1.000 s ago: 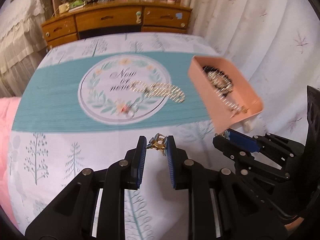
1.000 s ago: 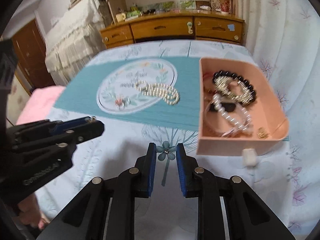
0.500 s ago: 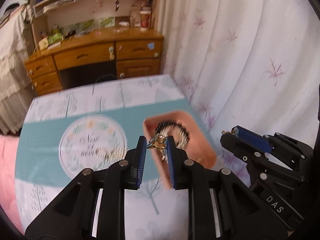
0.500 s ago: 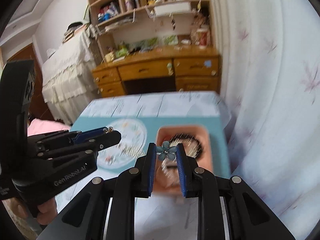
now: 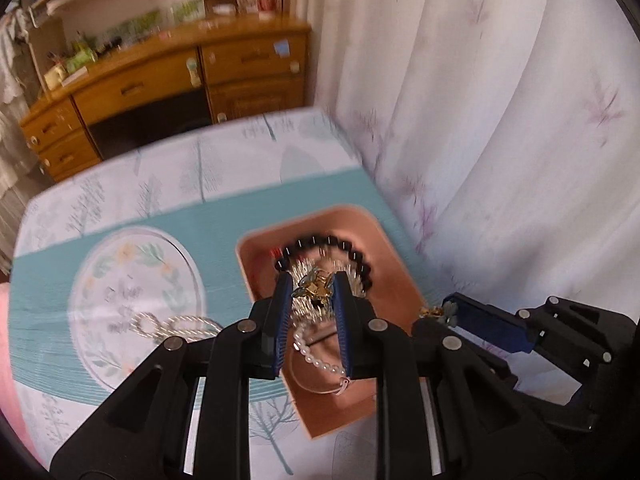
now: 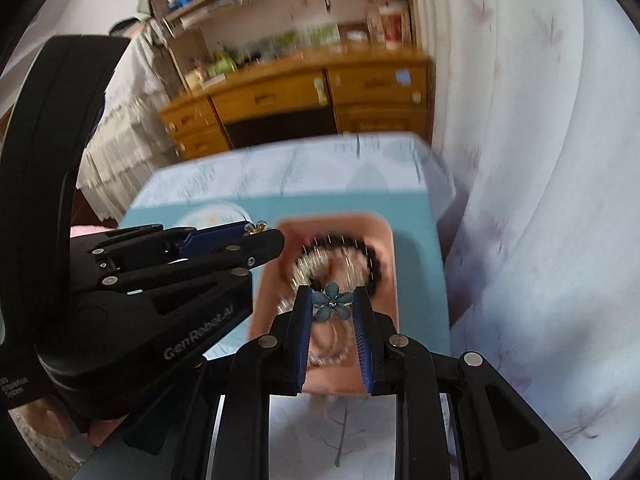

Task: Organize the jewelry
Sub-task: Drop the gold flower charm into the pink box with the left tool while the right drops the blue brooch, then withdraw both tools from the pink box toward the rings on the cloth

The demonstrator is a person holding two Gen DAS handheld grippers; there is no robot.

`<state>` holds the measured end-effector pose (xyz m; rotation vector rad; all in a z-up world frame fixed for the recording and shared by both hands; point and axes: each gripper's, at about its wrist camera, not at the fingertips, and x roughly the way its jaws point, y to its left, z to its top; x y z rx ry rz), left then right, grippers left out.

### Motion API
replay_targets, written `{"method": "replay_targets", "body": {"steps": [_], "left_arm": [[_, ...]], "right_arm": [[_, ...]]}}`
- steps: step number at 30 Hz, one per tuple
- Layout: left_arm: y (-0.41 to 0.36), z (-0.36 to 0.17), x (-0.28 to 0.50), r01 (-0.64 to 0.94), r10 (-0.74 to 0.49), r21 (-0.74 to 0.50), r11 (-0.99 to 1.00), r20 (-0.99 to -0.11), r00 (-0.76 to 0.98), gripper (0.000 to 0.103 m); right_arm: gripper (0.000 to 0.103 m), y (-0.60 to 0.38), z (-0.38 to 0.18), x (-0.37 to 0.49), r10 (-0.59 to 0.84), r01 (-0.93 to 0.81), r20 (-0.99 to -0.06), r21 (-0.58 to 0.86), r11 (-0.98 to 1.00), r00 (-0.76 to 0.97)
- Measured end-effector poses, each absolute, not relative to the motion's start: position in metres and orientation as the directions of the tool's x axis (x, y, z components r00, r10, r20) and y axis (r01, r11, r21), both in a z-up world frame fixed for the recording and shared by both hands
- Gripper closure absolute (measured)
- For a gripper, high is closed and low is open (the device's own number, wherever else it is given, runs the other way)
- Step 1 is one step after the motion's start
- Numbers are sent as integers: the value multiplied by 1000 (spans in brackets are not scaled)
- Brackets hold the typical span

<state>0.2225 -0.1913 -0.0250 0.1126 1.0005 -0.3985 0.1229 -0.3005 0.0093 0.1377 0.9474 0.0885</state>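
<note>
Left wrist view: the left gripper (image 5: 311, 289) is clamped on one small gold and blue earring (image 5: 314, 286), held up in the air over the pink tray (image 5: 394, 264). The tray sits on the teal mat (image 5: 44, 300) on the table. In the tray I count one black bead bracelet (image 5: 362, 258) and one white pearl strand (image 5: 316, 356); there is more shiny stuff under the jaws, too blurry to count. One gold chain (image 5: 176, 325) lies out on the mat. At the right, the right gripper (image 5: 440, 314) has a little flower at its tip. Right wrist view: the right gripper (image 6: 333, 302) is clamped on one blue flower earring (image 6: 332, 301), also above the pink tray (image 6: 394, 276). The left gripper (image 6: 260, 229) is just beside it on the left, with its earring showing at the tip. I think the step is bringing two earrings to the tray. Next, each gripper needs to go down low and let go gently, so nothing bounces out.
</note>
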Motion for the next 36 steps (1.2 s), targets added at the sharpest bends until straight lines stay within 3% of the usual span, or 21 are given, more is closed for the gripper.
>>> {"method": "replay_targets", "body": {"steps": [7, 12, 16, 36], "left_arm": [[-202, -83, 230, 373, -270, -119, 920, -883, 384, 85], [-204, -97, 225, 379, -277, -132, 916, -891, 361, 82], [-198, -99, 217, 375, -306, -166, 912, -885, 352, 52], [-137, -55, 163, 304, -349, -230, 925, -830, 434, 52]], "right_arm": [[83, -309, -50, 131, 119, -1, -862, 137, 991, 493], [83, -306, -73, 129, 127, 1, -877, 144, 990, 463], [82, -299, -80, 125, 136, 1, -875, 154, 988, 465], [82, -285, -52, 85, 133, 52, -824, 193, 980, 550]]}}
